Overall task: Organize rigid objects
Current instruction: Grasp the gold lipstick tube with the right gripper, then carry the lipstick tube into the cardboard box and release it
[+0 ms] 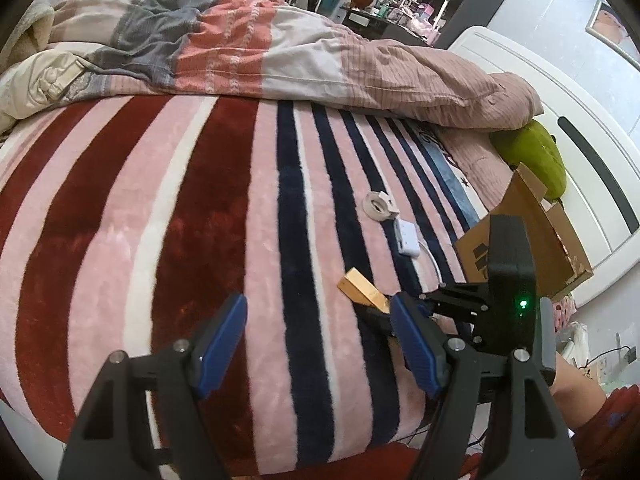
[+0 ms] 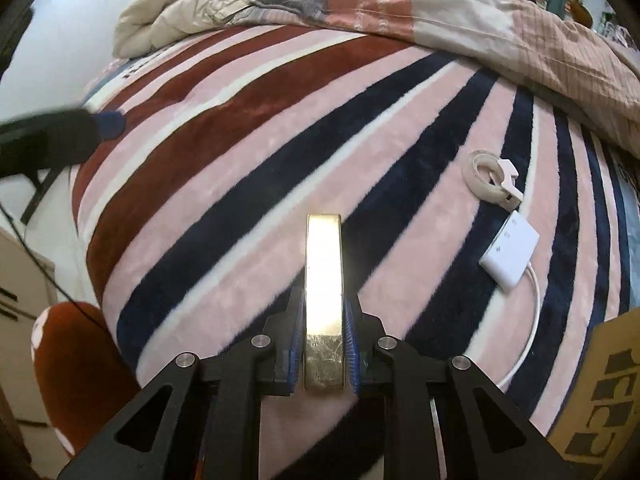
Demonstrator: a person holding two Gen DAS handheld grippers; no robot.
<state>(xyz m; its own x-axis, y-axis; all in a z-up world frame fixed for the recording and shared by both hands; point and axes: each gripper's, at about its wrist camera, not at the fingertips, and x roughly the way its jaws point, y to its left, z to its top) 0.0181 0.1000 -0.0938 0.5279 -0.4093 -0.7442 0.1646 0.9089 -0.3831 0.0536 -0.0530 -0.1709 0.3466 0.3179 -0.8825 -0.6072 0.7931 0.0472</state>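
Bed w/ striped plush pink-red-navy blanket: soft, uneven under fingers.
Brown cardboard box right of right gripper; flap could snag load.
Left gripper: fingers wide, empty.
Gold rectangular metal bar clamped betw right fingers, sticking fwd; grip at rear end only, may pivot/slip.
White adapter w/ cable, white tape dispenser ahead-right.

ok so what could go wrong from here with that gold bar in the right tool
1. The right tool grips the gold bar only at its near end, so the long free end could pivot or slip out on the way.
2. The white adapter and its cable lie between the bar and the cardboard box; a low pass might snag them.
3. The box sits on the soft striped blanket and may tip if bumped.
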